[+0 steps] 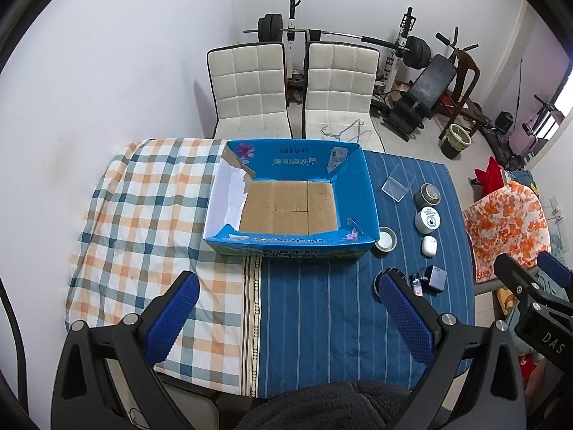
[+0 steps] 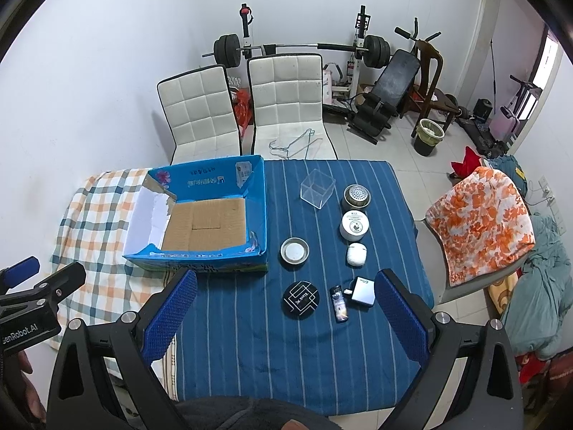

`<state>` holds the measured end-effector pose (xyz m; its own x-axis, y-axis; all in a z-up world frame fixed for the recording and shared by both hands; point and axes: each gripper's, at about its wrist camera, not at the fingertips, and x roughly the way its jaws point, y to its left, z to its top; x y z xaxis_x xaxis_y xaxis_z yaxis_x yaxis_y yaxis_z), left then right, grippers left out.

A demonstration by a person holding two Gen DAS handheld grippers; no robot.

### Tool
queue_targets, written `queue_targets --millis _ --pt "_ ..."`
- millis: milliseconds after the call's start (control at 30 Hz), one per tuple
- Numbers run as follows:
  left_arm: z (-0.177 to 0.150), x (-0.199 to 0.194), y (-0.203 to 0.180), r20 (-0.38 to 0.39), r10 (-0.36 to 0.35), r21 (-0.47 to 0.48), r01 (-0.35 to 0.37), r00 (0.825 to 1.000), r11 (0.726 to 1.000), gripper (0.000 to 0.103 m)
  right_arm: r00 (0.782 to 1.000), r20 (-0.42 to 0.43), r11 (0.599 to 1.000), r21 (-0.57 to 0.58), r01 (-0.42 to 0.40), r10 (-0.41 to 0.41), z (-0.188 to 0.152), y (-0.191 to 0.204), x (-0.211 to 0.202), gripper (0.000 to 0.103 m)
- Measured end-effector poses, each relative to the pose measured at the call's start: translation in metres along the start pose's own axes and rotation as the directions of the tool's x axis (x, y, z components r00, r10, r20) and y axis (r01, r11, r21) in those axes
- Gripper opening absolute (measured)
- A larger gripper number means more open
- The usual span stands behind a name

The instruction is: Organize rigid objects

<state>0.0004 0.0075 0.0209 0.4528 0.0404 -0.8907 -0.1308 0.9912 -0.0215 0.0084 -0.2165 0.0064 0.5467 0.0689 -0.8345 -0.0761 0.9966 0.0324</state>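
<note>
An open blue cardboard box (image 1: pixel 369 193) (image 2: pixel 258 211) with a bare brown floor stands on the table. To its right on the blue striped cloth lie a clear plastic cube (image 2: pixel 317 188), a metal tin (image 2: pixel 357 195), a white jar (image 2: pixel 354 225), a white earbud case (image 2: pixel 356 254), a metal lid (image 2: pixel 294 251), a black round coaster (image 2: pixel 301 297), a small dark lighter (image 2: pixel 338 302) and a grey charger (image 2: pixel 363 291). My left gripper (image 1: pixel 288 297) hovers open near the table's front, below the box. My right gripper (image 2: pixel 286 294) hovers open above the coaster, with nothing between its fingers.
A checked cloth (image 1: pixel 143 208) covers the table's left half. Two white chairs (image 1: pixel 250 82) stand behind the table, one holding wire hangers (image 2: pixel 297 143). A chair with an orange patterned cover (image 2: pixel 480 215) is at the right. Gym equipment (image 2: pixel 386 79) lines the back wall.
</note>
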Motion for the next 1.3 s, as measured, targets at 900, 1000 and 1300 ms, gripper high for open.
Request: queue_targets --millis 900,1000,1300 --pt "0.007 0.007 -0.008 -0.022 -0.010 0.011 0.010 1.000 1.000 0.103 0.999 -0.033 0.998 0.061 -0.009 0.011 0.002 -0.021 0.007 0.101" --pt "0.011 0.030 -0.026 -0.049 -0.029 0.028 0.031 0.998 0.999 0.103 0.996 -0.085 0.993 0.116 0.003 0.007 0.000 -0.046 0.032 0.101" --pt "0.077 0.140 -0.131 -0.065 -0.067 0.151 0.077 0.996 0.985 0.103 0.981 -0.191 0.970 0.226 0.086 -0.042 0.045 -0.146 0.170 0.101"
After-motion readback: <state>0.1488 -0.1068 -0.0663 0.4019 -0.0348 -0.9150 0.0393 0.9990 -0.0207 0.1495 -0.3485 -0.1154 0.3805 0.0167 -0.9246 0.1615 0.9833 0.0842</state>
